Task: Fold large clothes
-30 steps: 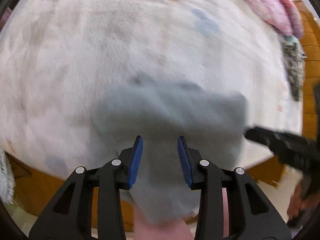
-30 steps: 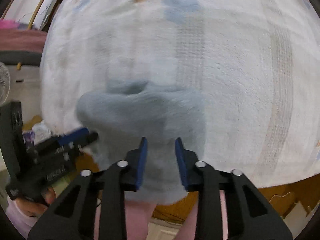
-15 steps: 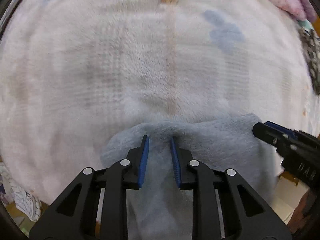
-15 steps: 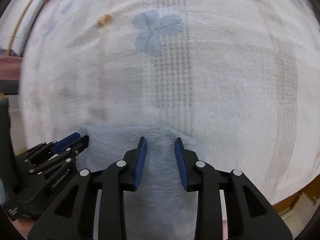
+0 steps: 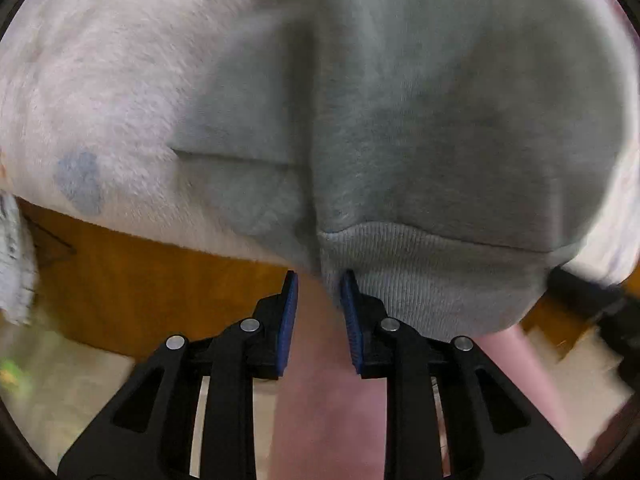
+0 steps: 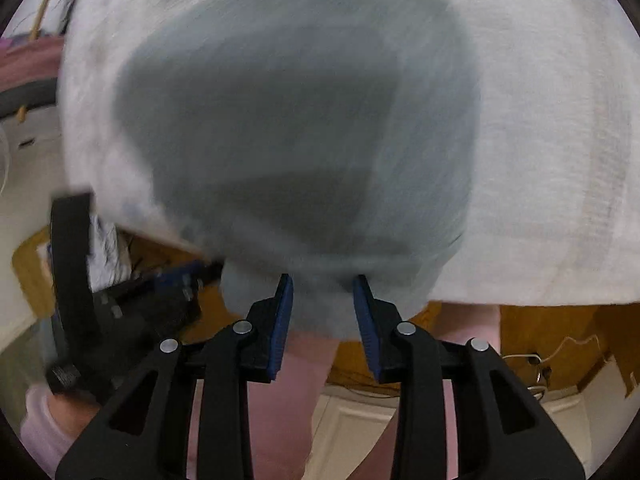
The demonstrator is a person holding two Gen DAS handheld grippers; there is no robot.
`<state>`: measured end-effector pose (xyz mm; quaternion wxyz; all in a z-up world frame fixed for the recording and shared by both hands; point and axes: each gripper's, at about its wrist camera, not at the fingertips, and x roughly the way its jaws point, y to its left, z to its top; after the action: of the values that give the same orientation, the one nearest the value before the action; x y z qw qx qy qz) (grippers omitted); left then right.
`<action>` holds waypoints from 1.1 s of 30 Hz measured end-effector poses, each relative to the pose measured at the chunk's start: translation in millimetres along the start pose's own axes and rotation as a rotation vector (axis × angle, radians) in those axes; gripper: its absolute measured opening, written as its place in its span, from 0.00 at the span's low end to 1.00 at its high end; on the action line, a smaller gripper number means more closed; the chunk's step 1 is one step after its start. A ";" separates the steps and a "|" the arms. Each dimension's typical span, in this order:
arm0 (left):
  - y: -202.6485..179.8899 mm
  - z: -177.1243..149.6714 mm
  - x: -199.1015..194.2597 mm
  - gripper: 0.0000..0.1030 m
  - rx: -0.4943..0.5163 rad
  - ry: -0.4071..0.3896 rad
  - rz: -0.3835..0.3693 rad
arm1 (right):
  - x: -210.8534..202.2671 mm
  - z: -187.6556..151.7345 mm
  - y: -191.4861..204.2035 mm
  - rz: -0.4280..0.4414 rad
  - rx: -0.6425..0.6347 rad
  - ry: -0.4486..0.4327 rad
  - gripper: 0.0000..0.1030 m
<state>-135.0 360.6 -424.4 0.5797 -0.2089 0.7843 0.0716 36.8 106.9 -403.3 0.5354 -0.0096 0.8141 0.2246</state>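
A grey sweatshirt (image 5: pixel 400 100) lies spread on a white fleece blanket (image 5: pixel 100 80), and its ribbed hem (image 5: pixel 432 268) hangs over the bed's near edge. My left gripper (image 5: pixel 318 284) points down at the hem's left corner. Its jaws are opening, and the cloth sits at the right pad's tip, not pressed between the pads. In the right wrist view the sweatshirt (image 6: pixel 300 120) is blurred. My right gripper (image 6: pixel 322 292) is at the hem's other end with its jaws opening and grey cloth hanging loosely between the pads. The left gripper (image 6: pixel 200 272) shows at the left.
A wooden bed frame (image 5: pixel 140 272) runs below the blanket's edge, above pale floor (image 5: pixel 80 380). The person's pink-clad legs (image 5: pixel 320 400) stand close under both grippers. A thin cable (image 6: pixel 536 364) lies on the floor to the right. Grey-white cloth (image 5: pixel 16 260) hangs at the far left.
Both grippers drew back and down to the bed's near edge. The sweatshirt, bunched before, now lies spread out flat. The left jaws, narrower half a second ago, stand wider.
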 end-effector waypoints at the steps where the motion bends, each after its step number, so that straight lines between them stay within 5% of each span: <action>1: 5.2 2.0 -10.7 0.41 -0.024 -0.035 -0.073 | 1.3 -0.4 0.7 -0.007 -0.007 -0.001 0.30; 2: 8.4 2.8 -16.8 0.68 -0.046 -0.050 -0.118 | 2.7 0.5 -1.1 -0.009 0.006 -0.001 0.30; 3: 12.3 2.9 -25.5 0.77 -0.084 -0.068 -0.177 | 2.2 1.4 -3.9 0.003 0.033 0.000 0.30; 6: 21.0 3.0 -36.8 0.82 -0.135 -0.077 -0.319 | -11.2 1.7 -10.2 0.030 0.080 -0.017 0.30; 9: 20.7 7.5 -14.9 0.86 -0.162 -0.030 -0.309 | -26.4 4.1 -15.4 0.027 0.081 -0.058 0.30; 10: 19.5 11.0 -3.9 0.80 -0.177 0.004 -0.306 | -27.6 3.6 -19.5 0.037 0.091 -0.063 0.30; 11: 21.0 11.9 11.0 0.49 -0.210 0.048 -0.343 | -30.8 6.1 -22.2 0.046 0.106 -0.070 0.30; 12: 21.5 12.9 17.2 0.37 -0.231 0.062 -0.367 | -33.9 5.3 -23.9 0.043 0.111 -0.078 0.30; 14: 18.2 14.0 8.0 0.15 -0.191 -0.006 -0.346 | -42.9 7.5 -26.0 0.030 0.114 -0.101 0.30; 20: 19.5 19.8 -37.4 0.11 -0.120 -0.078 -0.182 | -53.1 12.3 -27.1 0.029 0.127 -0.140 0.31; 25: 25.8 17.5 -65.5 0.11 -0.121 -0.109 -0.123 | -52.8 16.8 -11.2 0.062 0.053 -0.137 0.31; 28: -15.7 14.4 -79.6 0.11 -0.052 -0.114 -0.063 | -52.5 15.0 -2.8 0.088 0.036 -0.128 0.31; 31: -28.4 21.4 -98.9 0.09 0.012 -0.184 0.077 | -48.8 15.1 5.7 0.093 0.020 -0.123 0.31; 33: -14.5 35.2 -77.4 0.09 0.014 -0.178 0.122 | -45.2 17.6 7.4 0.095 0.009 -0.120 0.29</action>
<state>-79.5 378.9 -361.0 0.6432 -0.1495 0.7414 0.1196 69.4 110.0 -366.8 0.5721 0.0451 0.7810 0.2463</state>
